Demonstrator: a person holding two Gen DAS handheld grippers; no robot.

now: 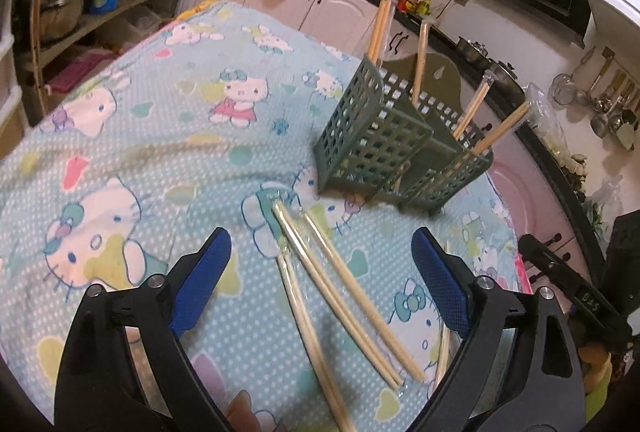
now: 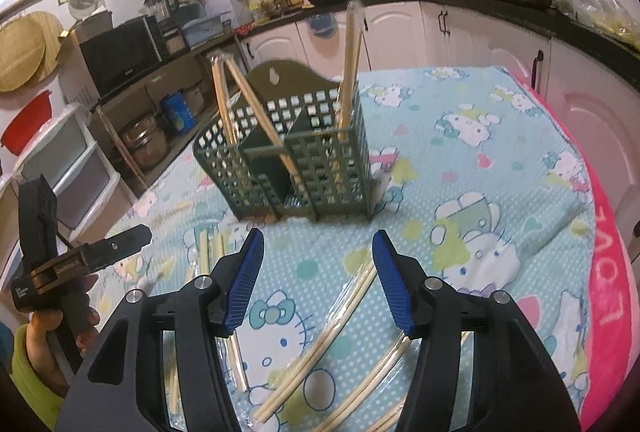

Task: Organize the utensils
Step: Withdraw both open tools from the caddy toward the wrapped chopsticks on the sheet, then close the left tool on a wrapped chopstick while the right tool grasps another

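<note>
A green lattice utensil holder (image 1: 384,147) (image 2: 296,159) stands on the cartoon-print tablecloth with several wrapped wooden chopstick pairs leaning in its compartments. More wrapped chopsticks (image 1: 344,292) lie flat on the cloth, right between the wide-apart blue pads of my left gripper (image 1: 322,252), which hovers over them without touching. In the right wrist view, other wrapped chopsticks (image 2: 320,348) lie below my right gripper (image 2: 318,252), whose jaws stand apart with nothing pressed between them. The holder is just beyond both grippers.
The cloth-covered table (image 1: 140,119) has a pink edge (image 2: 608,272) on its right side. A hand holding the left gripper's handle (image 2: 60,272) shows at the left of the right wrist view. Kitchen counters, cabinets and shelves with pots surround the table.
</note>
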